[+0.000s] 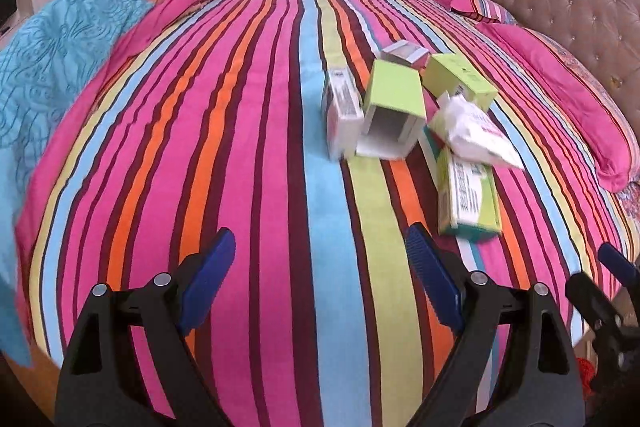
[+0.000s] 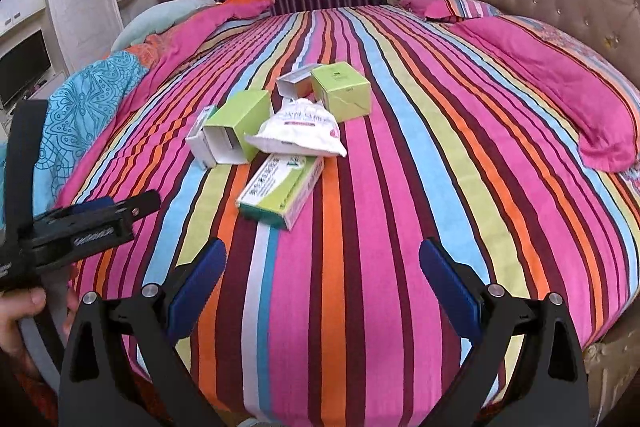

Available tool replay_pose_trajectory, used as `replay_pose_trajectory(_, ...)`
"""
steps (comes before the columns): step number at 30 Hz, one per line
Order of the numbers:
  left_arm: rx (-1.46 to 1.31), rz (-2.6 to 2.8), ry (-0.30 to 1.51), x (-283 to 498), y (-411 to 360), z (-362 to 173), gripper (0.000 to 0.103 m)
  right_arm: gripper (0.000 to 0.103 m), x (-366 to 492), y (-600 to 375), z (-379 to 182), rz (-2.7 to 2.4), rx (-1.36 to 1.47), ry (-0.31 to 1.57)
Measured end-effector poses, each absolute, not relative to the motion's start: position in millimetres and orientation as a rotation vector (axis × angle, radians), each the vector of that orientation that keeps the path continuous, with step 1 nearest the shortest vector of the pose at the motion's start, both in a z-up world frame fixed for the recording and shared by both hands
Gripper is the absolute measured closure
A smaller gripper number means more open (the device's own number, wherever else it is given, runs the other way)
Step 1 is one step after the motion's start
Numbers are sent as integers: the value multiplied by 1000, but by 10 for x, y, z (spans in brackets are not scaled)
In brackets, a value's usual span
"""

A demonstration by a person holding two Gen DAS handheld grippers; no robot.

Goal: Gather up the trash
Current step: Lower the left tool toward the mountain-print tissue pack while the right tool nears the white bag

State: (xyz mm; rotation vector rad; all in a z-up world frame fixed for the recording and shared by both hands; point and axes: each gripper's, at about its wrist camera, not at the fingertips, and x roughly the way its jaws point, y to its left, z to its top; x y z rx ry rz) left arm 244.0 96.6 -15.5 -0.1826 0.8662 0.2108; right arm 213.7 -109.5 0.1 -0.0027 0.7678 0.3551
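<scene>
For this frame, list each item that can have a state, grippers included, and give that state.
Left gripper: open, nothing between its fingers.
Right gripper: open, empty.
Green open-ended box: on its side, end flap open, looks empty inside.
Green cube box: closed.
Small grey box: open end.
White packet: crumpled, resting on the flat green carton.
Flat green carton: lying flat, closed.
White box: on its side.

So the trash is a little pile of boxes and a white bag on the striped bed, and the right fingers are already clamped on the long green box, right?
Not quite. The boxes and white bag do lie on the striped bed, but the right wrist view shows the right gripper open and empty, short of the long green box.
</scene>
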Motion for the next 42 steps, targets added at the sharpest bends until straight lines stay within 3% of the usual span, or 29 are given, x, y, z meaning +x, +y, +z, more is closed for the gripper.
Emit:
replay_pose_trajectory(24, -194, 227, 901, 3246, 1204, -305, 18, 10, 2781, -886, -33, 360, -60, 759)
replay_pose_trajectory(42, -222, 271, 913, 3325, 1497, -341, 18, 10, 3002, -639, -24, 385, -112, 758)
